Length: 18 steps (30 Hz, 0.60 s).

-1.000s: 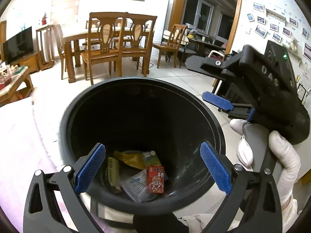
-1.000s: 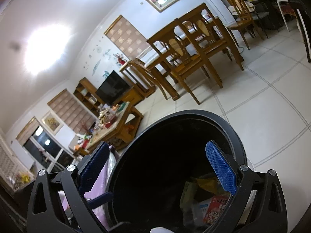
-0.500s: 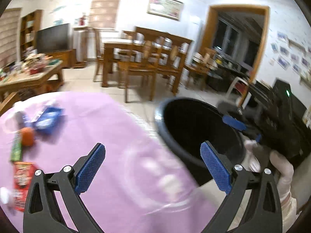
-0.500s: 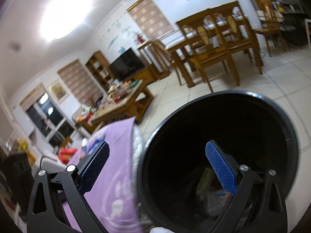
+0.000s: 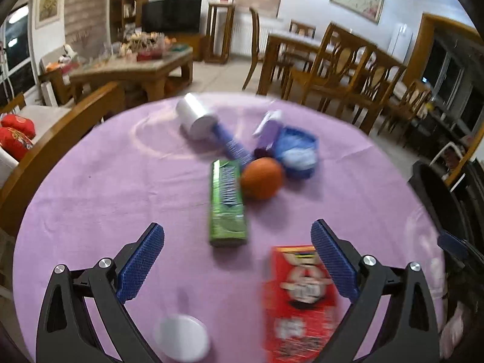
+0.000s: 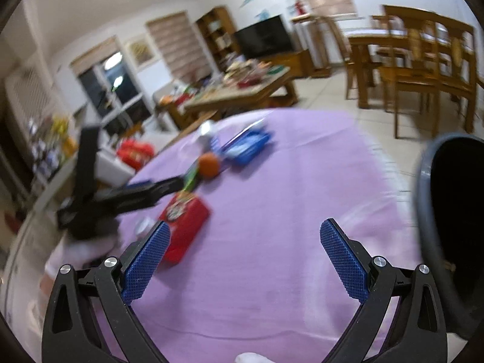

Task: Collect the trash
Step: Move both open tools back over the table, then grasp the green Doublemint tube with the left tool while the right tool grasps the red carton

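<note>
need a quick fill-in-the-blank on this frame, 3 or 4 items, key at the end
1. The tablecloth is ____ in colour.
2. The round fruit touching the green pack is an ____.
3. The left tool has its jaws ____.
4. The box nearest the left tool is ____ in colour.

Missing words: purple; orange; open; red

My left gripper (image 5: 237, 260) hangs wide open and empty above the purple tablecloth (image 5: 121, 187). A green rectangular packet (image 5: 227, 205) lies ahead, touching an orange ball (image 5: 261, 177). A red printed carton (image 5: 299, 299) lies under my right finger.
</note>
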Motion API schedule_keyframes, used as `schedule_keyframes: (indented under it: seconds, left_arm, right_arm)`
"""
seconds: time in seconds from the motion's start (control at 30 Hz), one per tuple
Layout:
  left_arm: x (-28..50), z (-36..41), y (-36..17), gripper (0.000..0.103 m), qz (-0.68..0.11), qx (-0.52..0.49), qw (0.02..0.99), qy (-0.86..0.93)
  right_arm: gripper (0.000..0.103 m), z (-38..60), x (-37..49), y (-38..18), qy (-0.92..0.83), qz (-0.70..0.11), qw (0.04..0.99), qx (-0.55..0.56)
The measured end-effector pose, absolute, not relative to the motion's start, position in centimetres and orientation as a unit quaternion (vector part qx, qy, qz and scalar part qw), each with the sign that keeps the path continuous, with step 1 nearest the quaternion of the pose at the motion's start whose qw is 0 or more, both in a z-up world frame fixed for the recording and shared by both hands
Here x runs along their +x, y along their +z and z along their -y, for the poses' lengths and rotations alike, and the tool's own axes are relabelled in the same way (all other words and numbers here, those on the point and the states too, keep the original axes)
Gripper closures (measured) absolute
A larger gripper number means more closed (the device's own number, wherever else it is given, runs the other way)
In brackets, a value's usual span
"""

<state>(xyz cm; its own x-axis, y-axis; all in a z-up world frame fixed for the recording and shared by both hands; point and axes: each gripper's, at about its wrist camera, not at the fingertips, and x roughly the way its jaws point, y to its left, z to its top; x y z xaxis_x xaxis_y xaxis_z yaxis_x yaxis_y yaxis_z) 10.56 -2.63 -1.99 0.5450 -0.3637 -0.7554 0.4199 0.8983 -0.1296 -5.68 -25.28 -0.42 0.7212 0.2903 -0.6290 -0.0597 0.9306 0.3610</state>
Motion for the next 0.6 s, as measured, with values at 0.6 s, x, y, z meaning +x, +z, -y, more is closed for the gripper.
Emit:
schedule_keyframes:
  seconds: [0.6]
  left_arm:
    - [14.7, 2.4, -3.7, 0.044, -0.432, 0.093, 0.872, -0.212]
  right_arm:
    - [0.006, 13.9, 0.8, -2.3, 0.125, -0.436, 0.889, 0.072]
